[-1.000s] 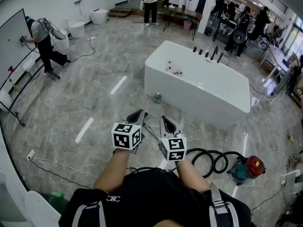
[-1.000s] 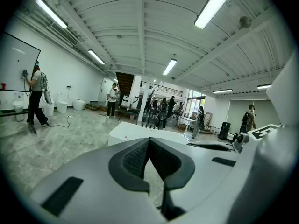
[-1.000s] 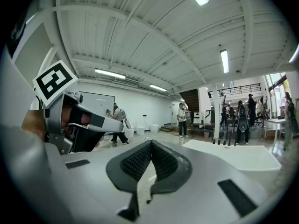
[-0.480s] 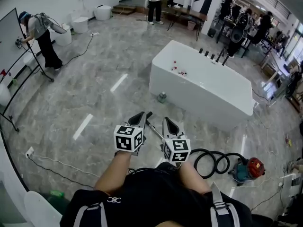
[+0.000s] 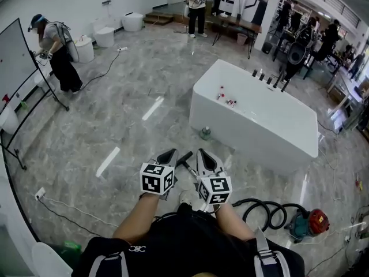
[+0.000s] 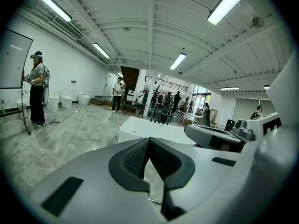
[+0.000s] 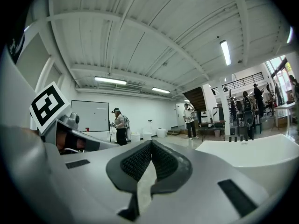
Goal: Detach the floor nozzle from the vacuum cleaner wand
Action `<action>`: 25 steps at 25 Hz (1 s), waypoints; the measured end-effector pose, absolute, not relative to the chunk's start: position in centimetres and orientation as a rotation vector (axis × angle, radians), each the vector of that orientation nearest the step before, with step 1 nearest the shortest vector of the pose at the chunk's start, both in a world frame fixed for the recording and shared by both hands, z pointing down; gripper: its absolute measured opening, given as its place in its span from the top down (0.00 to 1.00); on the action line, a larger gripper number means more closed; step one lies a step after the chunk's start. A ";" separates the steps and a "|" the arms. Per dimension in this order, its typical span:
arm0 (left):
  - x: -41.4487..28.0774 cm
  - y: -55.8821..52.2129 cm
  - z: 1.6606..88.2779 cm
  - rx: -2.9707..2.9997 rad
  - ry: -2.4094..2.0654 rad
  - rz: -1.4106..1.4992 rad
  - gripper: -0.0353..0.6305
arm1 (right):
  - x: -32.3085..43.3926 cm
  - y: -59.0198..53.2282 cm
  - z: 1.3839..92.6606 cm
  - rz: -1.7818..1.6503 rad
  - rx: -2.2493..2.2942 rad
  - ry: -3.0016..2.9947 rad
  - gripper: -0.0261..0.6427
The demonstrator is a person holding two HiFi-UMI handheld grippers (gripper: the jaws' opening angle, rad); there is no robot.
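Observation:
In the head view the thin silver wand (image 5: 192,171) lies low over the floor between my two grippers, with the dark floor nozzle (image 5: 184,157) at its far end. A black hose (image 5: 266,209) coils from it to the red and teal vacuum cleaner (image 5: 310,224) at the right. My left gripper (image 5: 169,154) is left of the nozzle and my right gripper (image 5: 203,153) is right of it. Both are shut with nothing between their pads. The left gripper view shows its jaws (image 6: 148,141) closed and empty, and the right gripper view shows the same (image 7: 150,144).
A long white bathtub (image 5: 253,117) stands ahead on the right, with a small jar (image 5: 205,133) on the floor by its near corner. A cable (image 5: 69,206) runs along the floor at the left. A person (image 5: 55,53) works at a whiteboard far left; others stand at the back.
The view has shifted forward over the floor, and both grippers moved along with it, side by side. The bathtub and vacuum cleaner now sit further right. Both grippers stayed shut.

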State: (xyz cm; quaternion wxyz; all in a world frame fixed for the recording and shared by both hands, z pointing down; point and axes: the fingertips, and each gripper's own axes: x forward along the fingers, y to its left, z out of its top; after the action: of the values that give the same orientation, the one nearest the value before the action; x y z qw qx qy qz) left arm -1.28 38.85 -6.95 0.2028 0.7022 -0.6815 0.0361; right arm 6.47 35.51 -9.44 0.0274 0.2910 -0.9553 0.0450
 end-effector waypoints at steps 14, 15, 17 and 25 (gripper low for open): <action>-7.2 17.3 -8.9 1.924 -1.933 0.146 0.94 | -0.1 12.3 -10.3 0.307 0.860 -2.979 0.96; -7.2 16.6 -8.4 1.921 -1.916 0.156 0.94 | -0.3 11.4 -9.8 0.337 0.859 -2.969 0.96; -7.6 15.2 -7.4 1.920 -1.882 0.186 0.94 | -0.9 9.9 -8.9 0.375 0.867 -2.957 0.96; -10.0 6.4 -5.3 2.006 -1.761 0.231 0.94 | -2.6 2.8 -5.4 0.459 1.004 -2.872 0.95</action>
State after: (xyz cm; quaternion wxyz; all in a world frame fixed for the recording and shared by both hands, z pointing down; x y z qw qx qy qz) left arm -9.98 6.42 -5.34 0.2292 0.7287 -0.6399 0.0839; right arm -2.60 2.81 -5.38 0.0324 0.3263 -0.9328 0.1493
